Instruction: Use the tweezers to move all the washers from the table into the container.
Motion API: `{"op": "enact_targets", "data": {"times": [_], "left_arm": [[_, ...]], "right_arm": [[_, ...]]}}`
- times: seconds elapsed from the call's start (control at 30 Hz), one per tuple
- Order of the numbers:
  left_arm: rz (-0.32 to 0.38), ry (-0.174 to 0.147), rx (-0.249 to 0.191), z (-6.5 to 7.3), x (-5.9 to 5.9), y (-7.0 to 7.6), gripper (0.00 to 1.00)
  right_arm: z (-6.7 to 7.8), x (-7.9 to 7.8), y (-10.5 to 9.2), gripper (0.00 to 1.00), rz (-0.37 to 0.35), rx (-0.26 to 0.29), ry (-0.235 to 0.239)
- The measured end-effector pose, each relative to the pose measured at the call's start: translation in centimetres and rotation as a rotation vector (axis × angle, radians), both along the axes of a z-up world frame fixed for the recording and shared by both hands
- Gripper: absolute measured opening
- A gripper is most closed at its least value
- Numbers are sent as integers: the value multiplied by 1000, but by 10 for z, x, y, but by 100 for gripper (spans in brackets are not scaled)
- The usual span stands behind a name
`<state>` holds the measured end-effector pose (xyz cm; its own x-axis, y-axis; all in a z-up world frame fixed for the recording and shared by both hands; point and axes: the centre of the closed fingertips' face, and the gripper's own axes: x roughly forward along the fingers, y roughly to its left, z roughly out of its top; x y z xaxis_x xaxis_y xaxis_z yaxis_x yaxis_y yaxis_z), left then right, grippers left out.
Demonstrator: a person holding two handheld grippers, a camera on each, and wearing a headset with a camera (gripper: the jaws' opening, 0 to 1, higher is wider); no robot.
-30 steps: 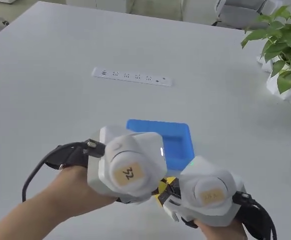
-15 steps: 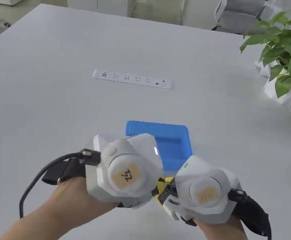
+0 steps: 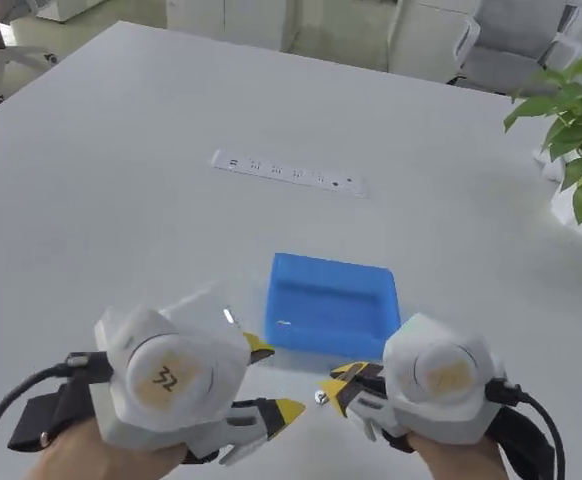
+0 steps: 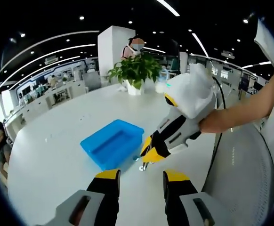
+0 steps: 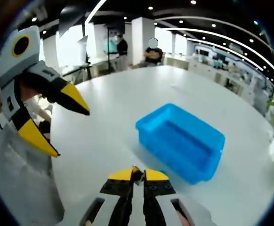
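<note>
The blue container (image 3: 331, 268) (image 4: 99, 157) (image 5: 152, 123) stands open on the white table, just beyond both grippers. My right gripper (image 3: 337, 386) (image 5: 137, 174) is shut at the container's near edge, and a thin metal piece, apparently the tweezers (image 4: 143, 166), pokes out of its yellow tips (image 4: 146, 151). My left gripper (image 3: 276, 380) (image 4: 141, 176) is open with nothing between its fingers, to the left of the right one and pointing at it. It also appears in the right gripper view (image 5: 68, 131). I cannot make out any washers on the table.
A white power strip (image 3: 289, 172) lies farther back on the table. A potted plant (image 3: 581, 130) (image 4: 134, 70) stands at the far right edge. Bare tabletop (image 3: 121, 220) stretches to the left of the container. People stand in the background of the room.
The head camera has tilted. My left gripper has drawn back to the left and toward me, off the container, and its open jaws now show. The right gripper stays at the container's near edge.
</note>
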<state>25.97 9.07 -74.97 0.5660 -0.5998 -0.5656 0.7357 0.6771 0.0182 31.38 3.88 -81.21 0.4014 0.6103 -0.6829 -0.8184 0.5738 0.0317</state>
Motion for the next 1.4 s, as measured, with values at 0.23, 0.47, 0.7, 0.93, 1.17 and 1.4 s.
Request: {"op": "enact_targets", "data": {"times": [0.23, 0.47, 0.7, 0.93, 1.17, 1.4], "left_arm": [[107, -15, 7, -4, -15, 22, 49], [240, -51, -3, 0, -21, 42, 64], [347, -85, 11, -3, -26, 57, 83], [381, -109, 23, -7, -27, 63, 85], [337, -121, 157, -19, -28, 61, 84], [313, -115, 198, -25, -30, 60, 85]], "right_arm": [[7, 5, -3, 3, -9, 10, 6], [23, 0, -2, 3, -3, 35, -4], [48, 0, 3, 3, 6, 71, -38], [69, 18, 9, 3, 2, 95, -78], [70, 42, 20, 3, 4, 89, -97], [53, 63, 29, 3, 6, 53, -83]]}}
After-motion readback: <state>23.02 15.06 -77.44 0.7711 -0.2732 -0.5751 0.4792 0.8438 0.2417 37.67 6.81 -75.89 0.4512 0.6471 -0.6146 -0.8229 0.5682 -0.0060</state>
